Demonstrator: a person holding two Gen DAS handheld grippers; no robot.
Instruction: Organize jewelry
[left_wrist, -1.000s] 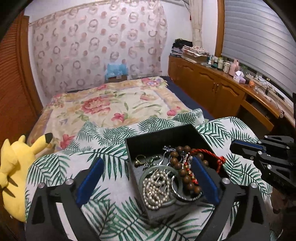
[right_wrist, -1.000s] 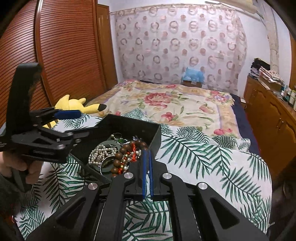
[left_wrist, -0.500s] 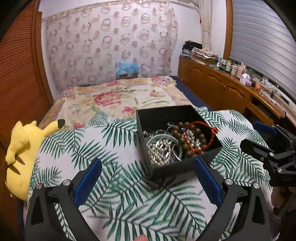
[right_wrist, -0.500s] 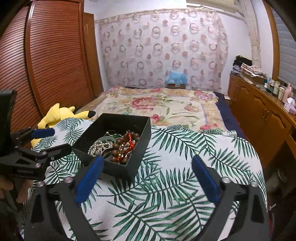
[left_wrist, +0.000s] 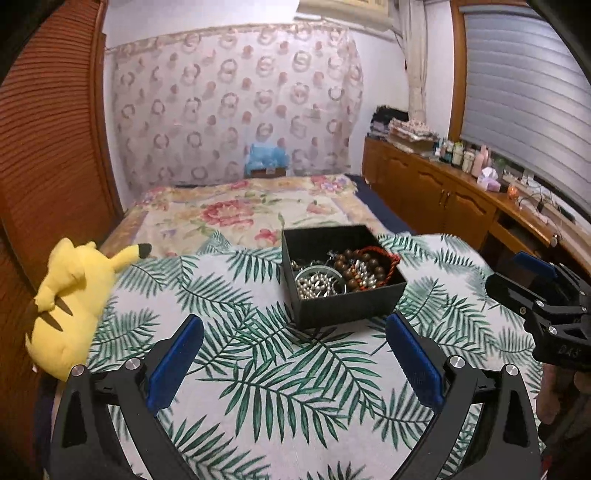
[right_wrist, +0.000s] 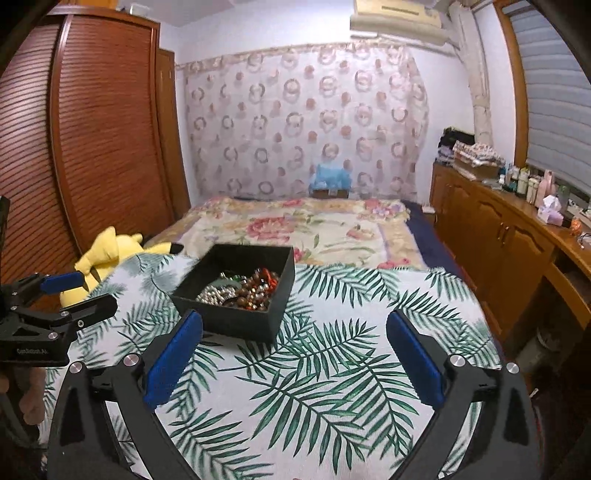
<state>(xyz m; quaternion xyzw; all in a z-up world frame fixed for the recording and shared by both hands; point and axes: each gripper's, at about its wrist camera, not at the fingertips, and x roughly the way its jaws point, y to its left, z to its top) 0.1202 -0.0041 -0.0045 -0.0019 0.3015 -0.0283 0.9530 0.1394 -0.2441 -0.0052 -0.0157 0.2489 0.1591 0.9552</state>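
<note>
A black open box (left_wrist: 354, 306) (right_wrist: 236, 321) sits on a palm-leaf cloth (left_wrist: 258, 369) (right_wrist: 332, 369). Inside it lie a pearl strand (left_wrist: 314, 286), brown wooden beads (left_wrist: 354, 271) and a red cord bracelet (left_wrist: 384, 258), tangled together. My left gripper (left_wrist: 295, 350) stands open, well short of the box, with nothing between its blue pads. My right gripper (right_wrist: 295, 350) is also open and empty, with the box ahead and to the left of it. Each gripper shows at the edge of the other's view, the right gripper (left_wrist: 532, 284) and the left gripper (right_wrist: 70, 291).
A yellow plush toy (left_wrist: 70, 295) (right_wrist: 107, 254) lies at the cloth's left edge. Beyond the cloth stretches a bed with a floral cover (left_wrist: 240, 214). Wooden cabinets (right_wrist: 498, 236) with bottles on top run along the right wall. A slatted wooden wardrobe (right_wrist: 96, 129) stands on the left.
Both grippers have drawn back and risen from the box, which now looks smaller and farther. The right gripper went from shut to wide open. The left stayed open.
</note>
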